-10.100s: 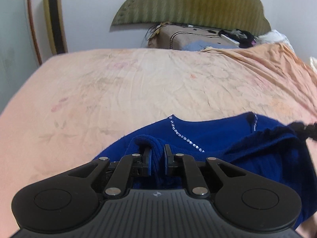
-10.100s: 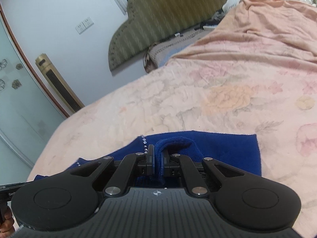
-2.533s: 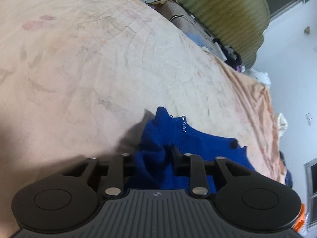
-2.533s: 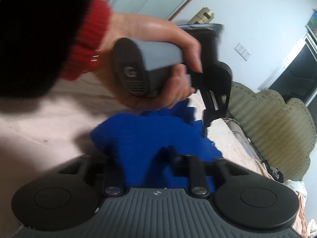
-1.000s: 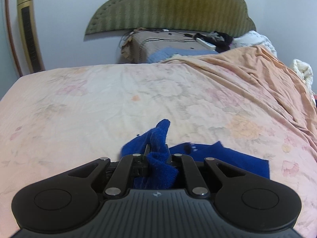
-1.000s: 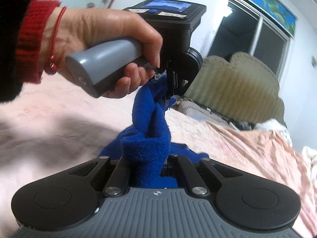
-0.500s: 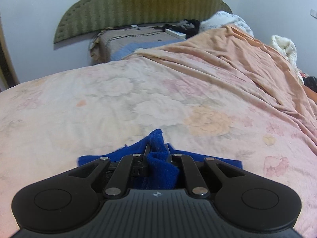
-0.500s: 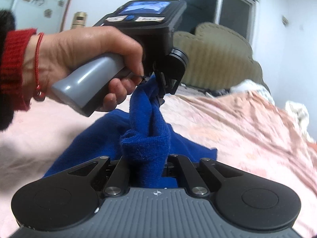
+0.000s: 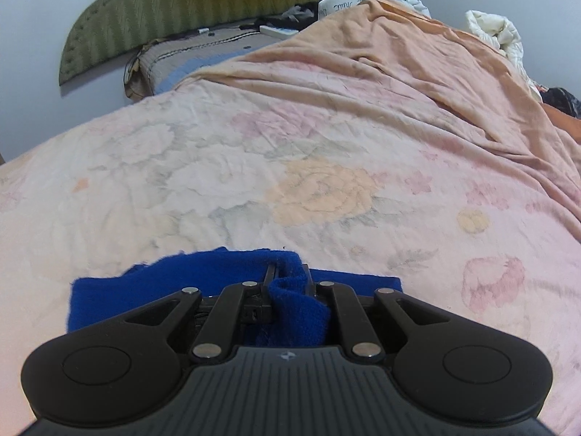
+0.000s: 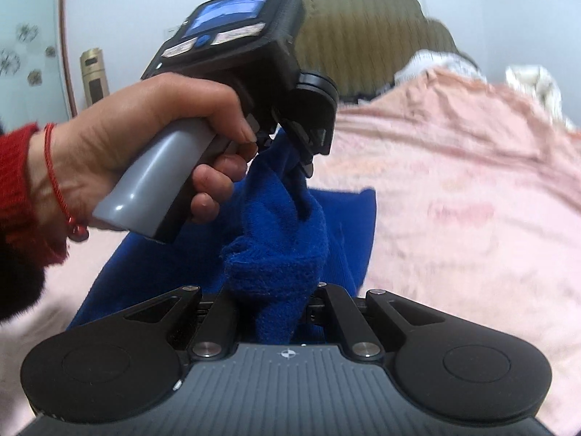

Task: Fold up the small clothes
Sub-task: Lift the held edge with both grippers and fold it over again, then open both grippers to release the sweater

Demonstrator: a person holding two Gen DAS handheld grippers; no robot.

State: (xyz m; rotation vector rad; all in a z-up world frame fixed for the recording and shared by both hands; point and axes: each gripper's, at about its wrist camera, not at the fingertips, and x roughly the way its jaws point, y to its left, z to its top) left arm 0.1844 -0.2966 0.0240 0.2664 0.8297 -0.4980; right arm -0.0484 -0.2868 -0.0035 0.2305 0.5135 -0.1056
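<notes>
Left gripper (image 9: 288, 278) is clamped on a bunched fold of the blue garment (image 9: 174, 287), fingers pinched tight with fabric welling up between them. Right gripper (image 10: 277, 296) has the same story: its fingers are closed on a thick wad of that blue knit, which hides the tips.

The garment sits on the bed (image 9: 290, 167), at the near edge of the floral sheet, most of it lying flat under both tools. No container here; the cloth rests straight on the sheet.

In the left wrist view the flat part spreads as a wide band running left to right across the frame, long axis sideways, its far edge facing the headboard (image 9: 203, 3). A pillow (image 9: 189, 61) lies below the headboard, an orange blanket (image 9: 417, 72) is heaped on the right, and a white bundle (image 9: 497, 36) sits beyond it.

The right wrist view gives what the other cannot: the left hand (image 10: 145, 145) wrapped round the grey handle, red cuff at the wrist, and the raised ridge of cloth strung between the two grippers, lifted off the flat layer. Here the flat part runs away from the camera, a square corner toward the blanket.
</notes>
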